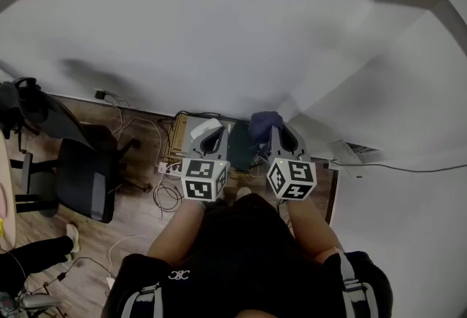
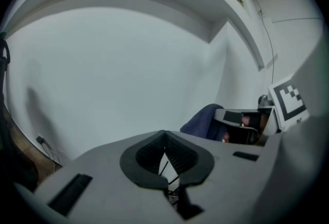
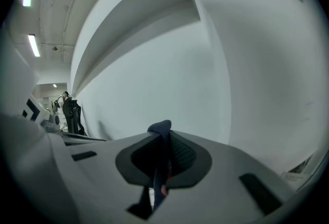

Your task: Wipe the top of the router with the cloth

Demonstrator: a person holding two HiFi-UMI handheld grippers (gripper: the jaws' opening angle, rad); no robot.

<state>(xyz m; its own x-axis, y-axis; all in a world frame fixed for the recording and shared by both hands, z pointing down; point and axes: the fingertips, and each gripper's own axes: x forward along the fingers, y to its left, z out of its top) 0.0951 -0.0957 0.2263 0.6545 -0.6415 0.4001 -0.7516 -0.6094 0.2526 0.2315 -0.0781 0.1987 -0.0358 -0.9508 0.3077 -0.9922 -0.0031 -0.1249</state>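
A dark blue cloth (image 1: pixel 264 122) is pinched in my right gripper (image 1: pixel 277 133), which is shut on it; in the right gripper view the cloth (image 3: pixel 160 128) pokes up between the jaw tips and hangs down behind them. My left gripper (image 1: pixel 210 136) is just to the left at the same height, shut with nothing held (image 2: pixel 164 134). From the left gripper view the cloth (image 2: pixel 202 120) shows on the right. Both grippers point at a white wall. A dark flat thing (image 1: pixel 240 144) lies low between them; I cannot tell whether it is the router.
A white wall (image 1: pixel 233 39) fills the space ahead, with a corner at the right. On the wooden floor lie tangled cables (image 1: pixel 168 194), a white power strip (image 1: pixel 168 168) and a black office chair (image 1: pixel 85 178). A person stands far off (image 3: pixel 67 107).
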